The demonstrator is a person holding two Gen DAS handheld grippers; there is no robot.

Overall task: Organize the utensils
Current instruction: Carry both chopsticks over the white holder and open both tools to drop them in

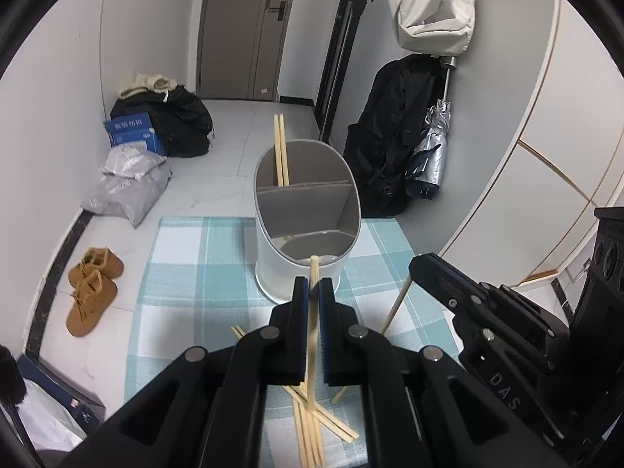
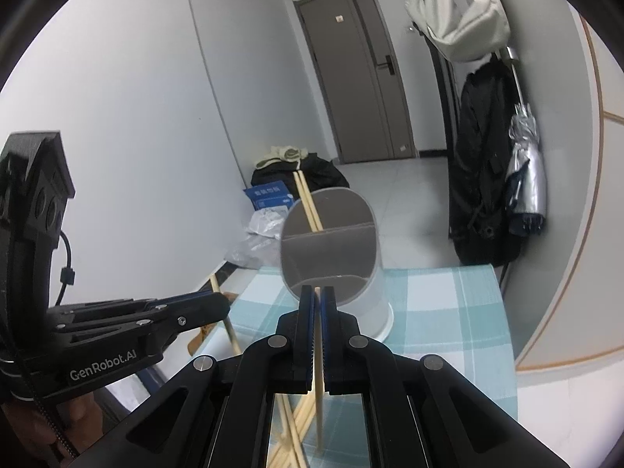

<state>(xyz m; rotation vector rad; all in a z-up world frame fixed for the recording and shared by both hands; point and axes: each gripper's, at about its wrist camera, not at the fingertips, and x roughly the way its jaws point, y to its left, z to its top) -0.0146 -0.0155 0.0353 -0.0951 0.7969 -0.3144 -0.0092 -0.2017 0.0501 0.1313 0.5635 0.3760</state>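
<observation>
A white oval utensil holder point(image 1: 300, 269) with a grey divided inside stands on the blue checked tablecloth point(image 1: 183, 273). Two wooden chopsticks point(image 1: 280, 148) lean in its far compartment. My left gripper point(image 1: 312, 284) is shut on one chopstick point(image 1: 311, 335), whose tip reaches the holder's near rim. My right gripper point(image 2: 318, 292) is shut on another chopstick point(image 2: 319, 355), just in front of the holder point(image 2: 366, 292). Each gripper shows in the other's view: the right gripper point(image 1: 419, 269) to the right, the left gripper point(image 2: 222, 304) to the left. Several loose chopsticks point(image 1: 308, 429) lie crossed on the cloth below.
Brown shoes point(image 1: 91, 288), grey plastic bags point(image 1: 124, 187), a blue box point(image 1: 132, 132) and a black bag point(image 1: 183, 121) lie on the floor left of the table. A black coat point(image 1: 394, 132) and a folded umbrella point(image 1: 433, 156) hang to the right. A door point(image 1: 241, 27) stands behind.
</observation>
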